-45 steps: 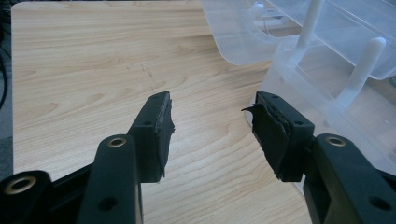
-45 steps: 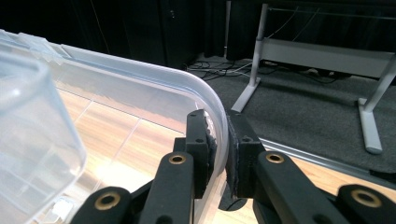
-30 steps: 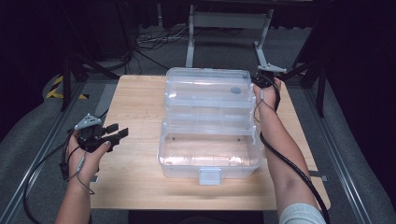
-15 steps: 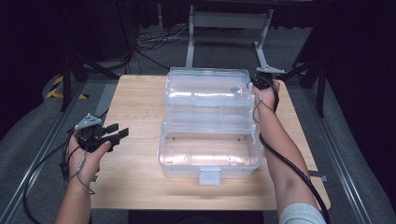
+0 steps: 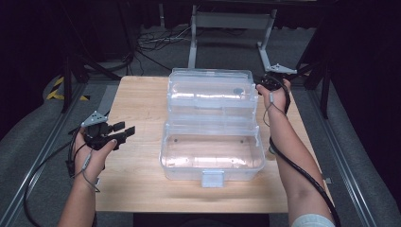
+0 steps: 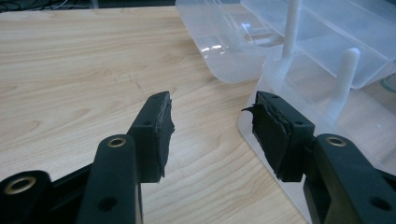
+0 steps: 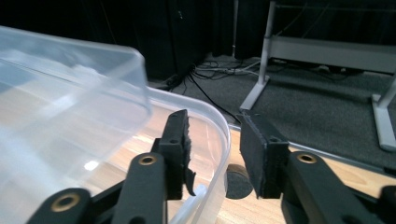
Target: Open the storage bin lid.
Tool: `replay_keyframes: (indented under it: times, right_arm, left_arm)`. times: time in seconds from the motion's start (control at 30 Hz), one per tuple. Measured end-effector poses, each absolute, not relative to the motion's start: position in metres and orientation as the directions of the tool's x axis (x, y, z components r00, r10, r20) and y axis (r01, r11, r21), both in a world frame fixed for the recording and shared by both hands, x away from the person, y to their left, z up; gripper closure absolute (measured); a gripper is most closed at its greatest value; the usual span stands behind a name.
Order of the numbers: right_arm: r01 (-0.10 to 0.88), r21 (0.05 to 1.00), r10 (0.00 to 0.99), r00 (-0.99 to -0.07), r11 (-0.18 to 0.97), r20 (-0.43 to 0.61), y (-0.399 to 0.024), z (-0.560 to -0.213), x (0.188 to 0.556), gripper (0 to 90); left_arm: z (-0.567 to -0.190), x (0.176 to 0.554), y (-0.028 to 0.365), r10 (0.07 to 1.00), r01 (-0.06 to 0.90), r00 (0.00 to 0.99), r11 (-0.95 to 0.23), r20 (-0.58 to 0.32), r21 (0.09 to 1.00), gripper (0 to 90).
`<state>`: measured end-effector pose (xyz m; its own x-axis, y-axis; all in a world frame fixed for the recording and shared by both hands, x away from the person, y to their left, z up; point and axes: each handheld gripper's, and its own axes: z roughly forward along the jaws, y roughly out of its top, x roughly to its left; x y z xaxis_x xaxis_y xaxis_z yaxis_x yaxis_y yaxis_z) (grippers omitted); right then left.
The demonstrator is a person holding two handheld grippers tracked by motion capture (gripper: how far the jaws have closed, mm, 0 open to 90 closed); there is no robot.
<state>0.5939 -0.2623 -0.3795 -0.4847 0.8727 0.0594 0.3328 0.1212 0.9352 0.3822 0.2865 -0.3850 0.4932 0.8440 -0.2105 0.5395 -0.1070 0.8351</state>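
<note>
A clear plastic box (image 5: 213, 158) lies open on the wooden table (image 5: 137, 104), its lid (image 5: 210, 87) folded back toward the far side. My right gripper (image 5: 261, 87) is at the lid's far right corner. Its jaws have just been opening. The lid rim (image 7: 223, 154) runs between them, and neither pad presses on it in the right gripper view, where the gripper (image 7: 212, 121) stands open. My left gripper (image 5: 124, 132) hovers open and holds nothing left of the box. In the left gripper view the gripper (image 6: 210, 105) points at the box's near wall (image 6: 280, 88).
A white latch (image 5: 212, 178) hangs at the box's front edge. Bare tabletop lies to the left of the box. Behind the table stand metal frame legs (image 5: 227, 19), with cables (image 5: 156, 40) on the grey floor.
The right hand has shifted slightly at the lid's far right corner. The box and the left hand are where they were.
</note>
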Motion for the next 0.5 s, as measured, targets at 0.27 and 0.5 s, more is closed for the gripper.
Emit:
replay_keyframes:
  times: [0.27,0.5]
  right_arm:
    - [0.285,0.949,0.85,-0.526,0.135,0.037,-0.273,-0.353,0.561,54.6]
    - [0.269,0.952,0.823,-0.567,0.145,0.035,-0.286,-0.337,0.53,50.5]
  left_arm:
    - [-0.382,0.392,0.275,0.826,0.529,0.523,-0.122,-0.209,0.84,48.3]
    - [-0.38,0.398,0.268,0.814,0.523,0.542,-0.13,-0.211,0.842,48.3]
